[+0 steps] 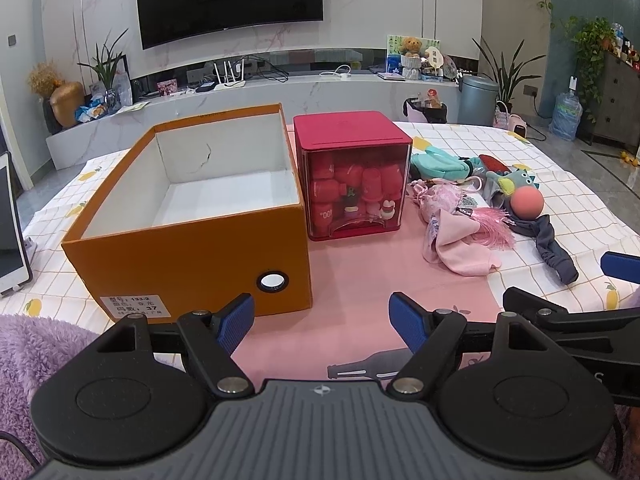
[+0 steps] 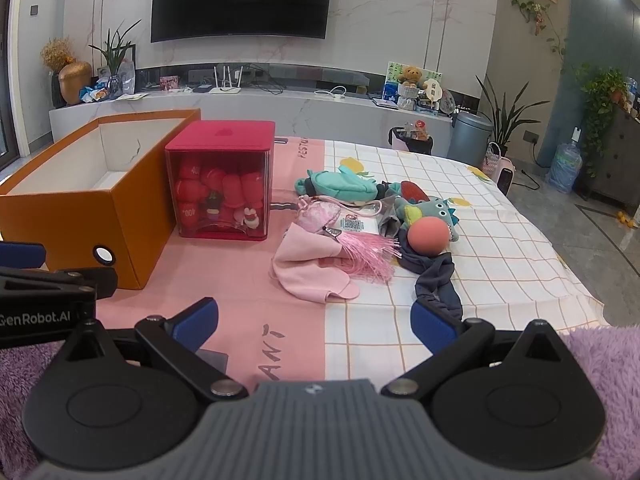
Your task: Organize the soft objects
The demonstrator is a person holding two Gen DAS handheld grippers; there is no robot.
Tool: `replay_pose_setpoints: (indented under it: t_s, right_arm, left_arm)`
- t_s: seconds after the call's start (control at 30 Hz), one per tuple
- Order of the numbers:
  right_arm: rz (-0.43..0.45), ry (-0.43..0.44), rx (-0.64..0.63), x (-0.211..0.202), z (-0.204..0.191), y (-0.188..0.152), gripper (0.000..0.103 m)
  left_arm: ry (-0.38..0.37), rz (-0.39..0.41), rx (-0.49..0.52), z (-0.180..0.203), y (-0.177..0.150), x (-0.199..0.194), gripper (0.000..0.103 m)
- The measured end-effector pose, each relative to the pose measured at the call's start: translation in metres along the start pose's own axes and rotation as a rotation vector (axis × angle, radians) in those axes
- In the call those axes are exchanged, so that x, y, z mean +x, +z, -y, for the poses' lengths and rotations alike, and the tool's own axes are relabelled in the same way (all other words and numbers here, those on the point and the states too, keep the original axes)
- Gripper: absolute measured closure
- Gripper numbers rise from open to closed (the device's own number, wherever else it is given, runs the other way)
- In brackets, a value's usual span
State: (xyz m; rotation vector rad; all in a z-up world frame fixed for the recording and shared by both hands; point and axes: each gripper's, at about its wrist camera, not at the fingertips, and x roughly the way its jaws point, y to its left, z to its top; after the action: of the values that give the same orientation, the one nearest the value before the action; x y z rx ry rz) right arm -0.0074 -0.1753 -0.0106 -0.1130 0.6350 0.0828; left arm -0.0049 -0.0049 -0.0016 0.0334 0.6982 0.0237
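An open orange cardboard box stands empty on the left of the table. Right of it lies a pile of soft things: a pink cloth, a pink tassel, a coral ball, a teal dinosaur plush, a teal pouch and a dark grey band. My left gripper is open and empty, low over the pink mat in front of the box. My right gripper is open and empty, in front of the pile.
A red box with a clear front holding red items stands between the orange box and the pile. A tablet leans at the far left. Purple fluffy fabric lies at the near edge. A TV wall stands behind.
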Motion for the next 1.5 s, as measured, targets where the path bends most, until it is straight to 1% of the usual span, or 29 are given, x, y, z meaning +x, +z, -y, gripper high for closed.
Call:
replay_pose_setpoints:
  t_s: [0.37, 0.7, 0.8, 0.87, 0.97, 1.13, 1.27, 1.33, 1.43, 1.5]
  right_arm:
    - [0.004, -0.008, 0.002, 0.0, 0.0, 0.001, 0.003]
    - [0.008, -0.036, 0.004, -0.001, 0.001, 0.003, 0.003]
    - [-0.005, -0.046, 0.015, 0.001, 0.003, 0.006, 0.003]
    - [-0.024, -0.035, 0.031, 0.003, 0.005, 0.009, 0.003]
    - [-0.036, -0.024, 0.07, 0.005, 0.013, 0.013, 0.003]
    - [-0.037, -0.02, 0.131, 0.005, 0.031, 0.028, 0.003]
    - [-0.044, -0.039, 0.143, 0.008, 0.05, 0.043, 0.003]
    - [-0.064, -0.032, 0.141, 0.014, 0.061, 0.052, 0.003]
    - [-0.067, -0.013, 0.134, 0.024, 0.079, 0.068, 0.003]
    - [-0.062, 0.005, 0.098, 0.033, 0.088, 0.078, 0.003]
  left_arm:
    - [0.002, -0.004, 0.0, 0.0, 0.001, 0.0, 0.013]
    - [0.006, 0.005, 0.003, 0.003, 0.004, -0.001, 0.013]
    - [0.006, 0.0, 0.014, 0.004, 0.004, 0.0, 0.013]
    - [0.003, -0.001, 0.021, 0.005, 0.006, 0.0, 0.013]
    - [0.006, 0.007, 0.033, 0.007, 0.009, -0.001, 0.013]
    - [-0.03, -0.007, 0.031, 0.007, 0.019, 0.004, 0.013]
    - [-0.033, -0.008, 0.063, 0.014, 0.026, 0.009, 0.013]
    - [-0.04, -0.013, 0.081, 0.018, 0.029, 0.012, 0.013]
    - [-0.067, -0.023, 0.113, 0.026, 0.036, 0.018, 0.013]
    - [-0.122, -0.054, 0.119, 0.031, 0.043, 0.026, 0.012]
